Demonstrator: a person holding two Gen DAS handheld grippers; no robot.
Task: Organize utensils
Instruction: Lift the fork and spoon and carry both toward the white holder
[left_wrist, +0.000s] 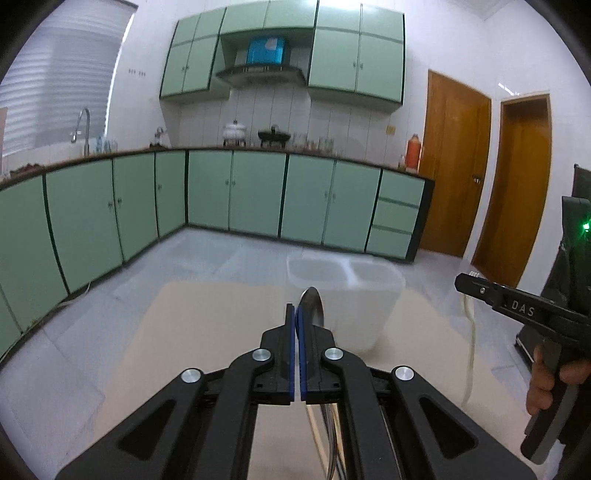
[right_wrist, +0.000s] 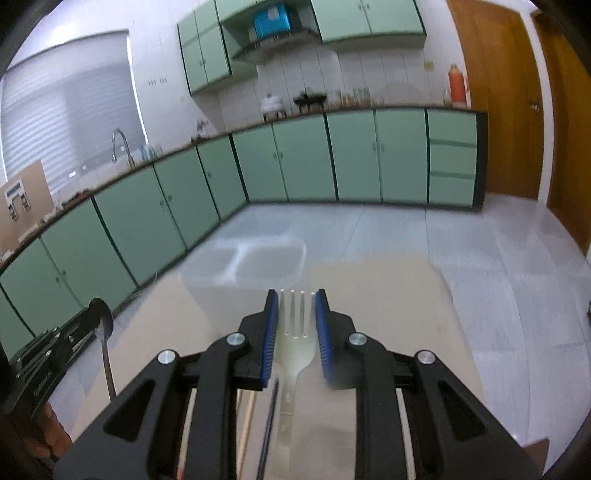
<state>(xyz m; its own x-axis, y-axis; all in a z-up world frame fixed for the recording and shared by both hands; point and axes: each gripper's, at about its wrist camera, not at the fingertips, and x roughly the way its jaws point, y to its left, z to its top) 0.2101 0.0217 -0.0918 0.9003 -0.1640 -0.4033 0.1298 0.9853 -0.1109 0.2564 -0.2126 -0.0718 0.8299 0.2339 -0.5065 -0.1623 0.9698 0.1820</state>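
My left gripper (left_wrist: 297, 314) — blue pads pressed together on a metal spoon (left_wrist: 313, 308). The bowl stands up past the fingertips; the handle runs back under the jaws. From the right wrist view, the same spoon (right_wrist: 102, 321) shows at the left edge, bowl uppermost, handle hanging down.

My right gripper (right_wrist: 295, 321) — jaws part-way apart, with a clear plastic fork (right_wrist: 293, 332) between the pads, tines pointing forward. The fork's edges look to meet both pads, so I read it as clamped, though motion blur leaves the contact itself unclear. In the left wrist view the right gripper (left_wrist: 476, 286) shows side-on at the right edge, my hand (left_wrist: 546, 384) on its handle.

Below the fork: a pale wooden stick (right_wrist: 248, 417) and a thin dark stick (right_wrist: 271, 413) — chopsticks, possibly — on the beige tabletop (right_wrist: 388, 325).

Translucent two-compartment container (left_wrist: 347, 291) sits at the table's far edge, just beyond the spoon. Both compartments look bare (right_wrist: 243, 264).

Background: green cabinets (left_wrist: 258, 192), wooden door (left_wrist: 454, 162).
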